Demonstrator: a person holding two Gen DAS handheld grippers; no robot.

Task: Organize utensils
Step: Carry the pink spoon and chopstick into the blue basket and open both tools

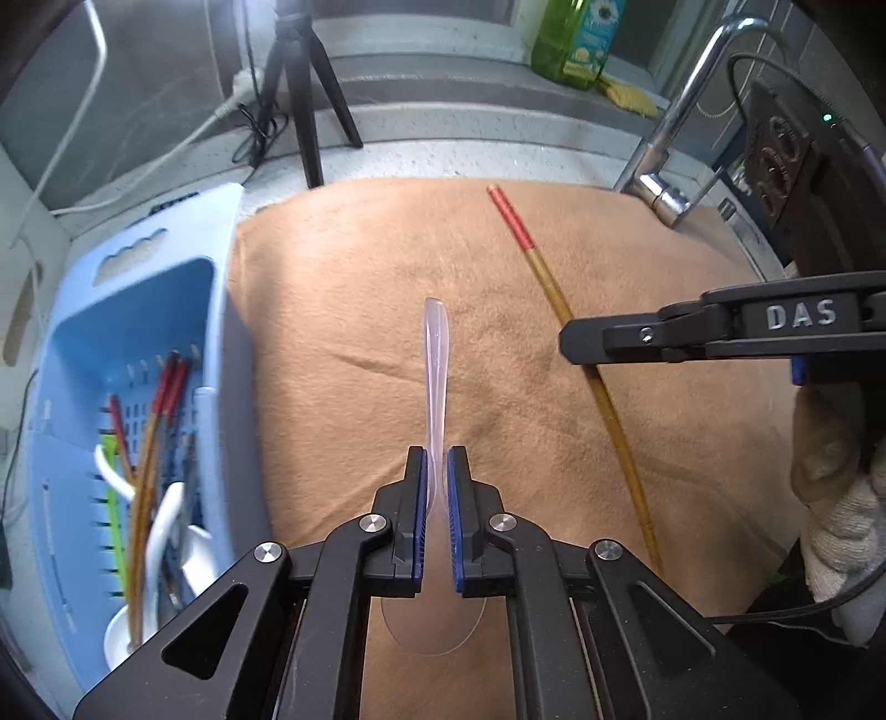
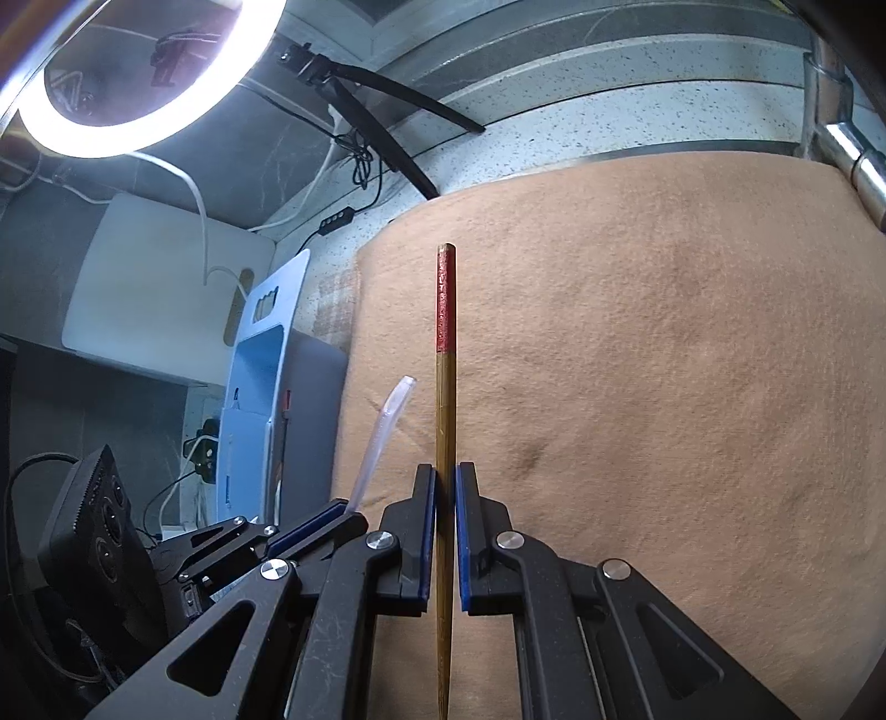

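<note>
We've got most utensils already in the blue basket [image 1: 219, 343]. Left gripper [image 1: 436, 471] jaws clamp the clear spoon [image 1: 436, 354], right gripper [image 2: 444, 487] jaws clamp the red-tipped chopstick [image 2: 446, 310], both above the cloth-covered bench [image 1: 343, 288]. Both remain to drop in.

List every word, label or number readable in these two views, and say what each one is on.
"DAS": raised grey letters on the black right gripper, seen side-on in the left wrist view.
The printed label on the green plastic bottle on the back ledge: too blurred to read.
Nothing is readable in the right wrist view.
</note>
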